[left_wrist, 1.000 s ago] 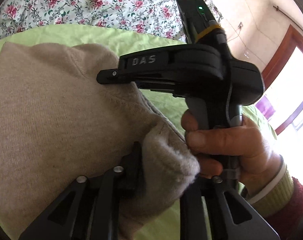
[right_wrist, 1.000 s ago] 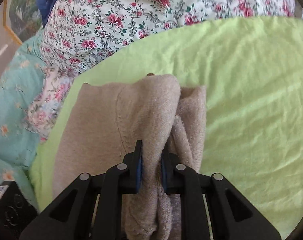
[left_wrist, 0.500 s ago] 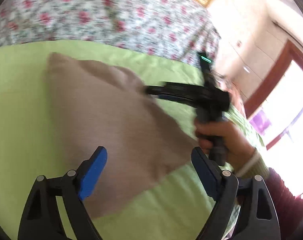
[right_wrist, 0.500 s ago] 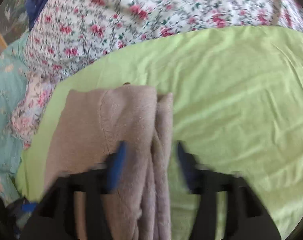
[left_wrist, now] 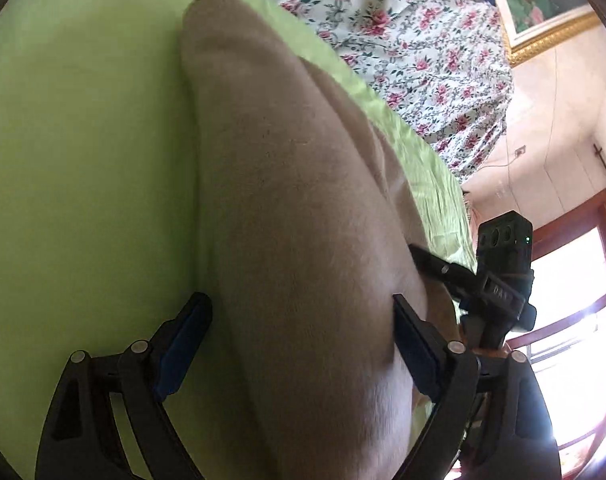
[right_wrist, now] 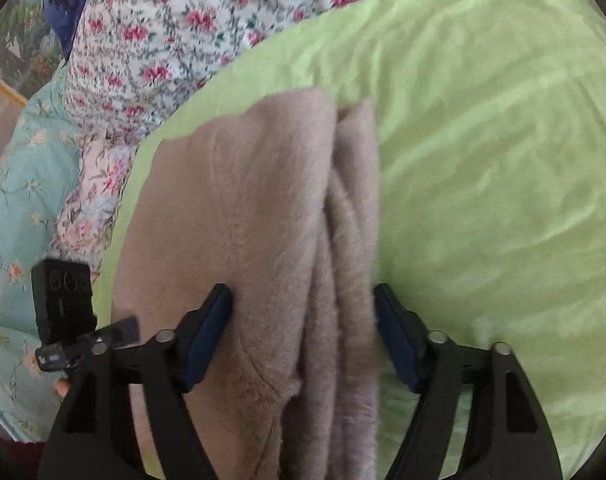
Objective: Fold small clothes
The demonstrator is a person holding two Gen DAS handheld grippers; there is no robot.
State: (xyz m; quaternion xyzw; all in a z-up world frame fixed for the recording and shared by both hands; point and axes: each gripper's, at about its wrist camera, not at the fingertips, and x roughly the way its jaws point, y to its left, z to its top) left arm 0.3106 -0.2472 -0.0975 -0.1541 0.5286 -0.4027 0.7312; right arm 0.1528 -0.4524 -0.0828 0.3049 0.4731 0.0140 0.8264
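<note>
A beige fleece garment (right_wrist: 263, 240), soft and fuzzy, is being shown lying folded into a long, thick bundle on a lime-green sheet (right_wrist: 483, 140) spread over the bed, with rolled lengthwise folds running along its right edge in the right wrist view. The right gripper (right_wrist: 303, 336) is being held over the near end of the bundle with its jaws partly apart; they have just been closing after a wider spread, and the folds are lying between the blue pads (right_wrist: 207, 336) without being visibly pressed by them. The left gripper (left_wrist: 299, 344) is being held with its jaws wide apart, straddling the near part of the garment (left_wrist: 295, 220), nothing being clamped; whether its pads are brushing the cloth cannot be told. In the left wrist view the black body of the right gripper (left_wrist: 499, 280) is being seen just beyond the bundle's right side. A white floral fabric (right_wrist: 163, 40) with pink roses is lying beyond the sheet, a teal flowered cloth (right_wrist: 19, 208) beside it, and a gilt-framed picture (left_wrist: 543, 4) is hanging on the wall.
</note>
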